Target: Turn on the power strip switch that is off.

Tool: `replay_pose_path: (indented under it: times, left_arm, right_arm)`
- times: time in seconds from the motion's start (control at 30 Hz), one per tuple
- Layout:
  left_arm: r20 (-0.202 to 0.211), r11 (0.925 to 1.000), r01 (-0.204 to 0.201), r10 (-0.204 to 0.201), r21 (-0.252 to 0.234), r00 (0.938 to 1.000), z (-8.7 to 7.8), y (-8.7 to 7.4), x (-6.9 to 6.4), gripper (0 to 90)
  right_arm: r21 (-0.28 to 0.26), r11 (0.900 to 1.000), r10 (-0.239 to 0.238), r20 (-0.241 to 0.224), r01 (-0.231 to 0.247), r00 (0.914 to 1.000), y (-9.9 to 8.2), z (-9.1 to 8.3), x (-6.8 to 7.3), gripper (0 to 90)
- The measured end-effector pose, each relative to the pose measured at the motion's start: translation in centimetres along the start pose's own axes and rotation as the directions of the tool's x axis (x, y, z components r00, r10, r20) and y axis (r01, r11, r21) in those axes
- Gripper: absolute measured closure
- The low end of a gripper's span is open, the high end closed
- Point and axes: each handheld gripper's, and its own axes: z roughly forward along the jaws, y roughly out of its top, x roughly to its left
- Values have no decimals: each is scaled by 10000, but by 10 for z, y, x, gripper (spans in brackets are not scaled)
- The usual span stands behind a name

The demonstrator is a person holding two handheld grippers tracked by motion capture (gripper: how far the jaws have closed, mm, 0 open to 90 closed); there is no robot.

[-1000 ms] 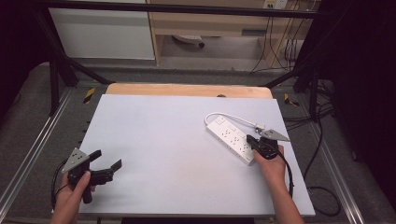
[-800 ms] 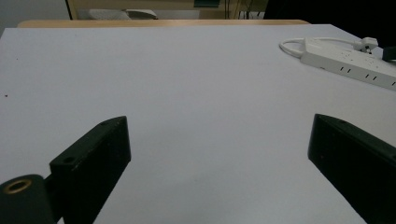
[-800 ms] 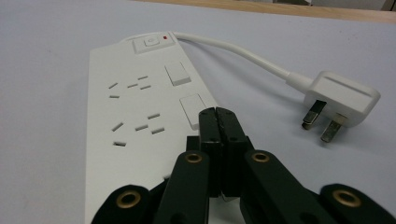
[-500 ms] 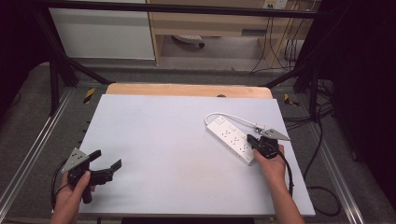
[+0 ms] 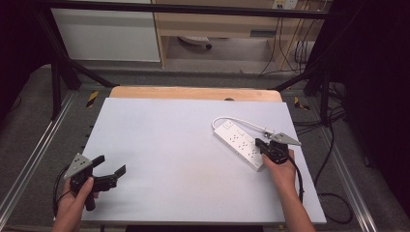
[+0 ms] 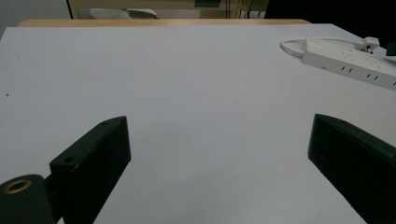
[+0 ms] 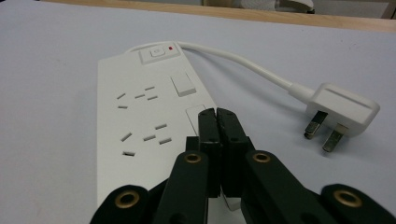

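A white power strip (image 5: pixel 240 143) (image 7: pixel 140 121) (image 6: pixel 350 63) lies on the right side of the pale table, its short cable (image 7: pixel 238 63) curling to a white plug (image 7: pixel 343 109) (image 5: pixel 267 130) that lies on its side. My right gripper (image 5: pixel 262 145) (image 7: pixel 217 114) is shut with nothing between its jaws, tips resting over a rocker switch on the strip's near end. My left gripper (image 5: pixel 110 170) (image 6: pixel 219 149) hovers at the table's near left corner, jaws wide open over bare surface.
The white tabletop (image 5: pixel 169 145) has a wooden strip (image 5: pixel 193 93) along its far edge. Metal rails (image 5: pixel 34 154) run beside the table on both sides. Cables (image 5: pixel 333 203) trail on the floor at the right. A white cabinet (image 5: pixel 106 34) stands beyond the table.
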Motion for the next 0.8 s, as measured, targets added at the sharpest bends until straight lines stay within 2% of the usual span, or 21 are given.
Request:
replay_pose_path:
  times: [0.37,0.8]
  left_arm:
    - [-20,10000,-7,7,13,10000,0,0,0,59]
    - [-30,10000,-13,13,16,10000,0,0,0,59]
  right_arm:
    - [-94,9999,112,-166,-114,9998,5,-4,1,832]
    - [-79,9999,138,-288,-140,9995,11,-8,4,679]
